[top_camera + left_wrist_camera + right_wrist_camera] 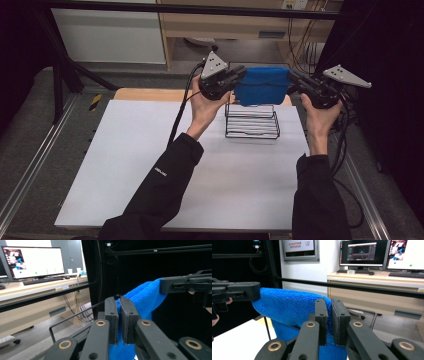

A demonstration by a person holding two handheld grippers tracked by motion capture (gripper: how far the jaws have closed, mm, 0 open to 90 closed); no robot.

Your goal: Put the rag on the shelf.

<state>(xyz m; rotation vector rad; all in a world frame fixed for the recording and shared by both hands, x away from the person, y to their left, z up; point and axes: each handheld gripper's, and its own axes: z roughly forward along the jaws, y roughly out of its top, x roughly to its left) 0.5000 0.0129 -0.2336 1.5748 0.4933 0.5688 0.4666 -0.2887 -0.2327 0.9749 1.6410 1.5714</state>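
— Both tongs, left (239,76) and right (295,80), are clamped on the cloth (262,85), one at each end, upper middle of the frame.

— How far along?

— Halfway, I'd say: it's stretched in the air just above the rack (251,121) on the worktop (150,165), not yet draped.

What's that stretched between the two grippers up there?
A blue towel, pinched at one end by the left gripper and at the other by the right gripper, above a wire rack, in the high view.

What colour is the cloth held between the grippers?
Bright blue cloth; clearest in the right gripper view.
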